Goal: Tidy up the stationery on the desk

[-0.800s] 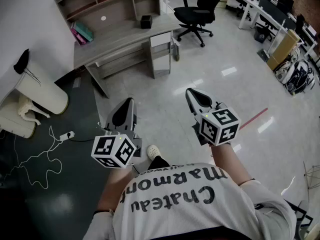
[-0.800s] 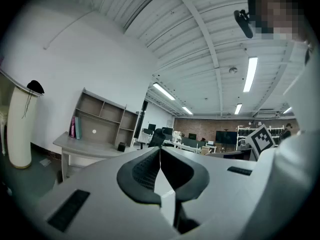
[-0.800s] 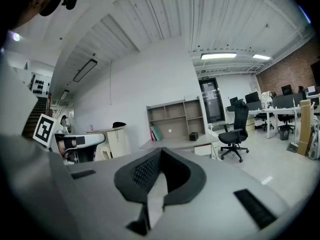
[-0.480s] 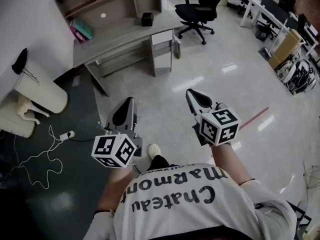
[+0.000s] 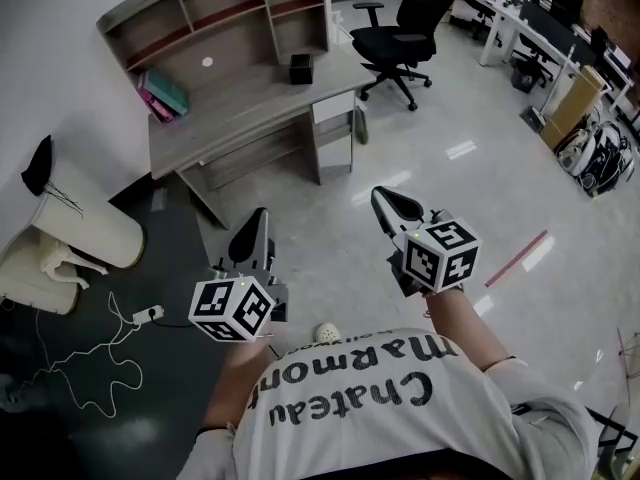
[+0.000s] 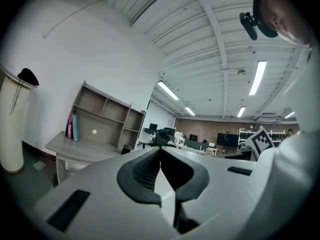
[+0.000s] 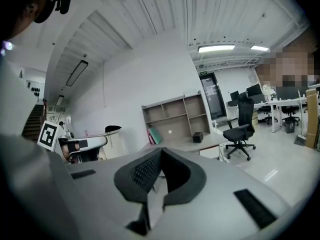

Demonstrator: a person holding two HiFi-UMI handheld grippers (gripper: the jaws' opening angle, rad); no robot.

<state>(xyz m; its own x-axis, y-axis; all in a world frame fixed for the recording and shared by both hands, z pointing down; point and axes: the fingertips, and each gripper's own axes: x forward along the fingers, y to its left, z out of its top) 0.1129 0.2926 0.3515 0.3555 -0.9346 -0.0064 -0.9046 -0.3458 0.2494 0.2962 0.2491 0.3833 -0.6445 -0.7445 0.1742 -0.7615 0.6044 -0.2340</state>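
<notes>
Holds left claw (image 5: 258, 218) and right claw (image 5: 384, 195) pressed together (both empty), well apart from bench (image 5: 250, 103).

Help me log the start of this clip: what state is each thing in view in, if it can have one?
left claw: shut, nothing between the jaws
right claw: shut, nothing between the jaws
books: standing on the desk, at its left end
black box: upright on the desk
office chair: unoccupied, standing apart from the desk
</notes>
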